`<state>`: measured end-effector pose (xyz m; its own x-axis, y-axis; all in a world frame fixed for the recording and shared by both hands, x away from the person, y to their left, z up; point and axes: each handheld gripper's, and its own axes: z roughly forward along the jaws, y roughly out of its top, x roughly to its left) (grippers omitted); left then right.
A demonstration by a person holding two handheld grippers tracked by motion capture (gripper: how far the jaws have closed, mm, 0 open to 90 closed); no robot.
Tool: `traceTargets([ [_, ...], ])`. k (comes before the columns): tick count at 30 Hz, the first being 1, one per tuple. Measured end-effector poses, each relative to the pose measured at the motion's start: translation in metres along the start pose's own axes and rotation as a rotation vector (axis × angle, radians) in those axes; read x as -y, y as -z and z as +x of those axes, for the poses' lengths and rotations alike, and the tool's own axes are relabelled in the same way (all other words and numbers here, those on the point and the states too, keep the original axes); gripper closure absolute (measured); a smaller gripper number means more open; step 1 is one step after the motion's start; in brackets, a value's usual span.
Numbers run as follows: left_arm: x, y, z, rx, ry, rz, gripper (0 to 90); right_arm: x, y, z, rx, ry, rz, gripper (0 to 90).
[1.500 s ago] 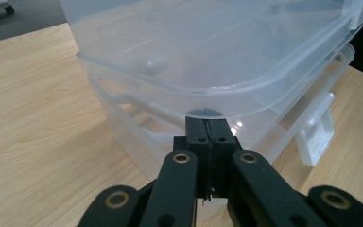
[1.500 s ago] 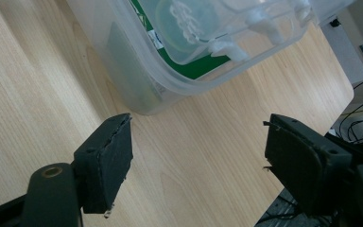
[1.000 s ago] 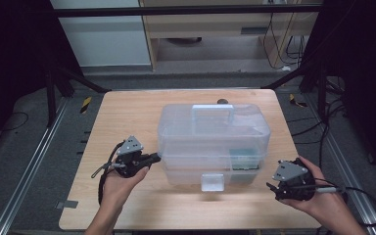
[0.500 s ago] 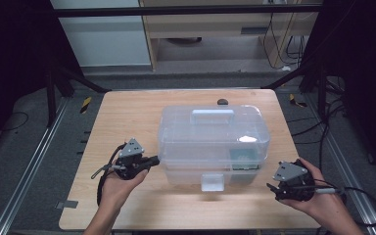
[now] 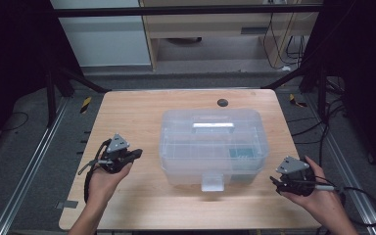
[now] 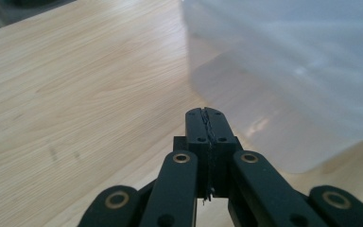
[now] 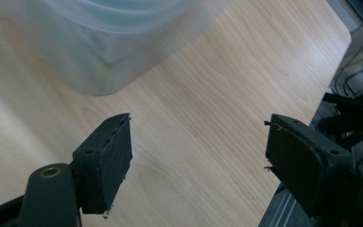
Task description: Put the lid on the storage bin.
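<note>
One translucent plastic box point(image 5: 210, 147), rounded at the corners, lid down, a flat pale handle on top and a latch tab at the front edge, sitting mid-frame in the high view, slightly right of centre. Something teal, dimly visible through its right wall. Two grippers, black-jawed, each hand-held: left gripper point(image 5: 136, 154) at lower left, apart from the box, jaws pressed together on nothing; right gripper point(image 5: 272, 182) at lower right, just beside the box's corner, jaws spread wide. One small dark round spot point(image 5: 222, 102) near the far edge. Light wood-grain tabletop point(image 5: 127, 112), smooth, rounded corners. Grey floor, metal rails, loose cables beyond
</note>
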<state>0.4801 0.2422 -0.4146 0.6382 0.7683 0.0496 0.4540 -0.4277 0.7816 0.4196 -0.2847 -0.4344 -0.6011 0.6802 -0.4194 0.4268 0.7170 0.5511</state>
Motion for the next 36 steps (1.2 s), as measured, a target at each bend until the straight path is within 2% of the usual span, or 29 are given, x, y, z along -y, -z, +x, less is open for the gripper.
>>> traceTargets([
  [5, 0.011, -0.017, 0.027, -0.082, 0.011, 0.035, 88.7, 0.002, -0.019, -0.014, 0.036, -0.084, 0.011, 24.3],
  [9, 0.021, -0.035, 0.049, -0.126, 0.046, 0.056, 87.4, 0.005, -0.038, -0.03, 0.074, -0.187, 0.014, 25.1],
  [11, 0.024, -0.042, 0.055, -0.144, 0.054, 0.064, 85.0, 0.006, -0.048, -0.039, 0.087, -0.253, 0.0, 25.4],
  [15, 0.028, -0.053, 0.063, -0.162, 0.066, 0.065, 81.5, 0.009, -0.066, -0.05, 0.1, -0.331, -0.017, 25.3],
  [18, 0.029, -0.062, 0.064, -0.191, 0.067, 0.069, 66.3, 0.013, -0.08, -0.059, 0.11, -0.422, -0.041, 24.3],
  [21, 0.03, -0.069, 0.065, -0.218, 0.07, 0.08, 53.9, 0.017, -0.092, -0.065, 0.11, -0.482, -0.056, 23.5],
  [23, 0.032, -0.075, 0.067, -0.228, 0.081, 0.1, 40.1, 0.019, -0.099, -0.067, 0.107, -0.523, -0.061, 21.2],
  [25, 0.035, -0.081, 0.07, -0.199, 0.127, 0.119, 29.8, 0.019, -0.105, -0.068, 0.097, -0.537, -0.058, 18.9],
  [26, 0.037, -0.085, 0.072, -0.176, 0.162, 0.127, 24.7, 0.019, -0.108, -0.067, 0.088, -0.546, -0.054, 17.7],
  [27, 0.039, -0.088, 0.073, -0.166, 0.176, 0.137, 19.9, 0.019, -0.11, -0.067, 0.079, -0.56, -0.055, 16.9],
  [28, 0.041, -0.091, 0.074, -0.162, 0.188, 0.156, 17.7, 0.019, -0.111, -0.066, 0.072, -0.567, -0.059, 16.0],
  [30, 0.042, -0.093, 0.075, -0.159, 0.194, 0.138, 10.5, 0.019, -0.115, -0.065, 0.06, -0.568, -0.059, 13.9],
  [33, 0.044, -0.096, 0.075, -0.166, 0.196, 0.117, 7.0, 0.02, -0.121, -0.061, 0.043, -0.577, -0.044, 11.3],
  [34, 0.046, -0.097, 0.074, -0.169, 0.197, 0.096, 5.3, 0.02, -0.122, -0.06, 0.034, -0.587, -0.056, 11.3],
  [36, 0.046, -0.097, 0.074, -0.17, 0.193, 0.1, 3.6, 0.022, -0.123, -0.058, 0.018, -0.622, -0.076, 10.1],
])
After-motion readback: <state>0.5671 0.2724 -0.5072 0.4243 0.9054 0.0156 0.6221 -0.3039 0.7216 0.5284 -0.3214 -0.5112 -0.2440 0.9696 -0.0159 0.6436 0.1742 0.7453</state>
